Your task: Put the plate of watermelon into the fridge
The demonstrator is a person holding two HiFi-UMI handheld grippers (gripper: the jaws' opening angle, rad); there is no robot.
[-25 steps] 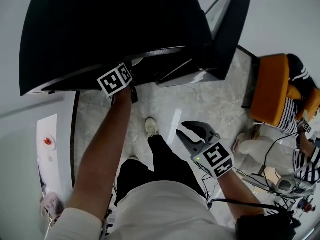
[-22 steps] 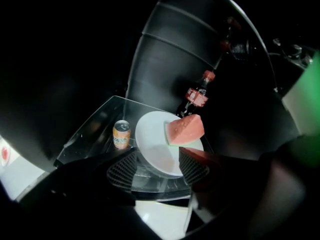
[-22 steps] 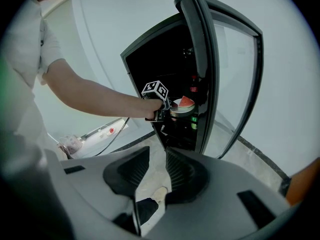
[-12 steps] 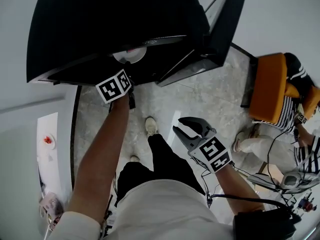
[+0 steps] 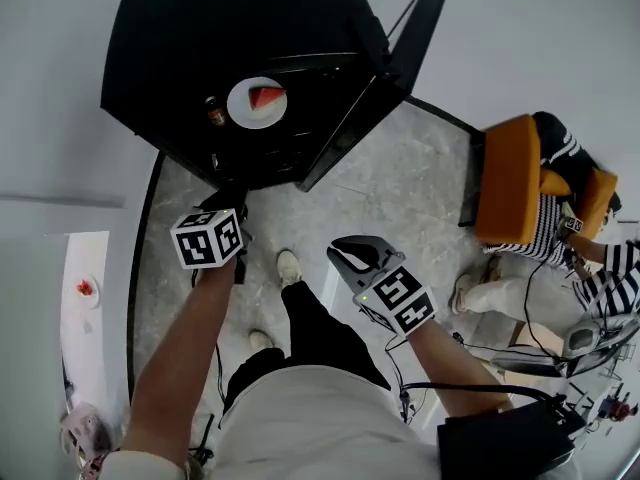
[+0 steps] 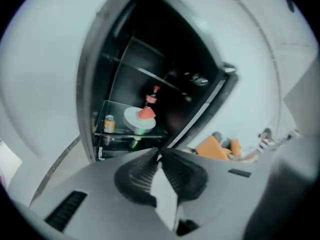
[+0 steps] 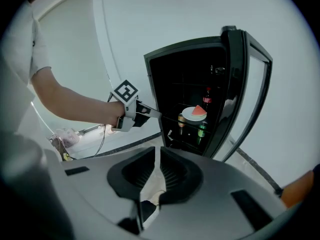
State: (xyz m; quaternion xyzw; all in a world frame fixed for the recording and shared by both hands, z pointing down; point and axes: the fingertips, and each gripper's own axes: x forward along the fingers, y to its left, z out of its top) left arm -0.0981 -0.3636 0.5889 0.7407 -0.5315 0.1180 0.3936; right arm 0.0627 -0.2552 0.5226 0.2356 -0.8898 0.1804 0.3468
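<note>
Now round white plate [image 5: 245, 110] w/ watermelon wedge [image 5: 266, 96] in glossy black fridge [image 5: 200, 48]; L gripper [image 6: 159, 156], R gripper [image 7: 156, 151] just closing, near-together, empty

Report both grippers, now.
Left gripper: closed, empty; jaws have just been closing.
Right gripper: closed, empty; jaws have just been closing.

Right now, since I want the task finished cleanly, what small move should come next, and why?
Probably push the fridge door shut with the right gripper, whose jaws have just been closing on nothing. The plate of watermelon already sits inside the fridge, and the door stands wide open.
</note>
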